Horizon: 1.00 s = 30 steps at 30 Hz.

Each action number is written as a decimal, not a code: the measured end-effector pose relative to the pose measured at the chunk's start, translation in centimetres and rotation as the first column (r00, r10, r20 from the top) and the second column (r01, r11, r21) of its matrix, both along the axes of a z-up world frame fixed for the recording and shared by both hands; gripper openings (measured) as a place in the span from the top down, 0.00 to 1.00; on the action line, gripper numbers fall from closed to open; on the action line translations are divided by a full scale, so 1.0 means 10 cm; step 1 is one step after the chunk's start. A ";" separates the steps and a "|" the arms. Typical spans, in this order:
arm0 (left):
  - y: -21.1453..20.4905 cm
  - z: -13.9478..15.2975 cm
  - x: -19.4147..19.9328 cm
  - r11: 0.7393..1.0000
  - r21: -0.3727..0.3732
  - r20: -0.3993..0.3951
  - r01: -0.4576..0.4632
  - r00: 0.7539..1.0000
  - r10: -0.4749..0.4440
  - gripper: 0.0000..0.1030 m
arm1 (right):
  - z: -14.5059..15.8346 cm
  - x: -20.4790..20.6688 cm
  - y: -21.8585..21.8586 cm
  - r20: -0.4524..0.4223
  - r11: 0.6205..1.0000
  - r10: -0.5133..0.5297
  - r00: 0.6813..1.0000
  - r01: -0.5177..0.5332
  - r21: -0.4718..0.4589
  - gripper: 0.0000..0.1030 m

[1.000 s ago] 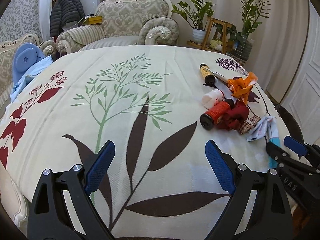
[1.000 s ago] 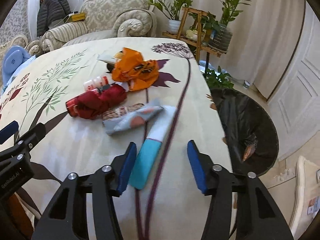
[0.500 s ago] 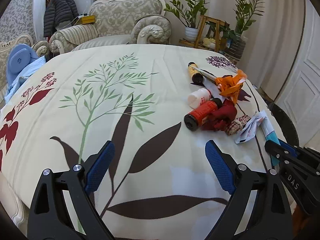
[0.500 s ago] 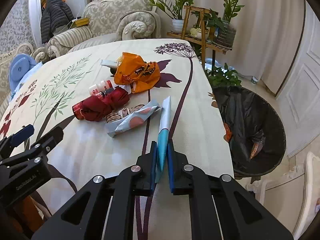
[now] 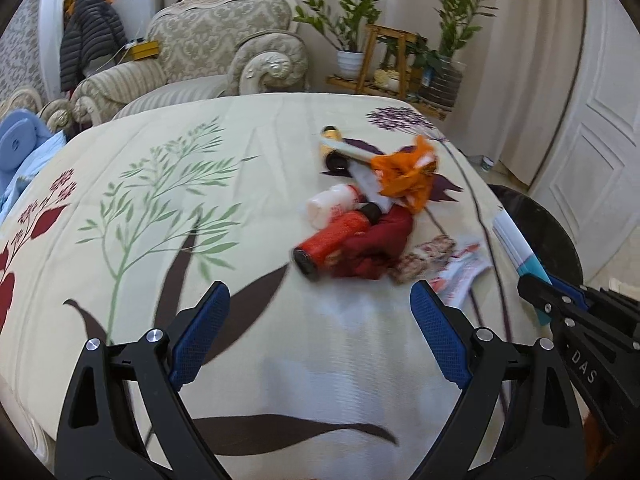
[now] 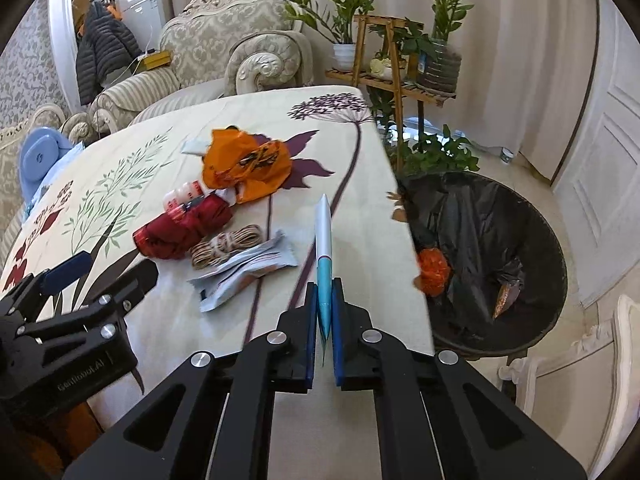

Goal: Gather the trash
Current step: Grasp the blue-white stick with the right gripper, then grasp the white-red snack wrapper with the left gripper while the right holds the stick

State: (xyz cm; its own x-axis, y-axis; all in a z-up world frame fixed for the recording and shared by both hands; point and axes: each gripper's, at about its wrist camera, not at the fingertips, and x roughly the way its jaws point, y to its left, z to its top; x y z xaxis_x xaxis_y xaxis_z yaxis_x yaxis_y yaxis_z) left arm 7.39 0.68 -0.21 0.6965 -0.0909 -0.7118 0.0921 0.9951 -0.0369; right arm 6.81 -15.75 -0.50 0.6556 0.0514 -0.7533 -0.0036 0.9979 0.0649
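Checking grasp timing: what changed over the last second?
The right gripper shut on the teal-and-white tube and lifted it off the tablecloth. The left gripper stayed open, drifting toward the trash pile. Red bottle, orange bag and bin stayed put.

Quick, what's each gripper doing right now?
Left gripper: open, holding nothing.
Right gripper: shut on the flat teal-and-white tube.
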 end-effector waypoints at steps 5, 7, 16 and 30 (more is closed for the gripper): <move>-0.22 0.00 0.00 0.999 0.021 0.003 0.046 0.999 -0.047 0.13 | -0.01 -0.02 -0.19 0.006 0.999 -0.032 0.999 0.032 0.019 0.93; -0.32 -0.02 0.01 0.997 0.029 -0.004 0.067 0.998 -0.067 0.13 | -0.02 -0.03 -0.28 0.006 0.998 -0.047 0.999 0.047 0.029 0.93; -0.62 -0.12 0.08 0.989 0.064 -0.079 0.136 0.988 -0.131 0.26 | -0.07 -0.07 -0.62 0.003 0.993 -0.090 0.996 0.089 0.079 0.93; -0.72 -0.16 0.03 0.987 -0.002 -0.102 0.164 0.981 -0.163 0.67 | -0.11 -0.09 -0.79 -0.003 0.987 -0.114 0.993 0.114 0.112 0.93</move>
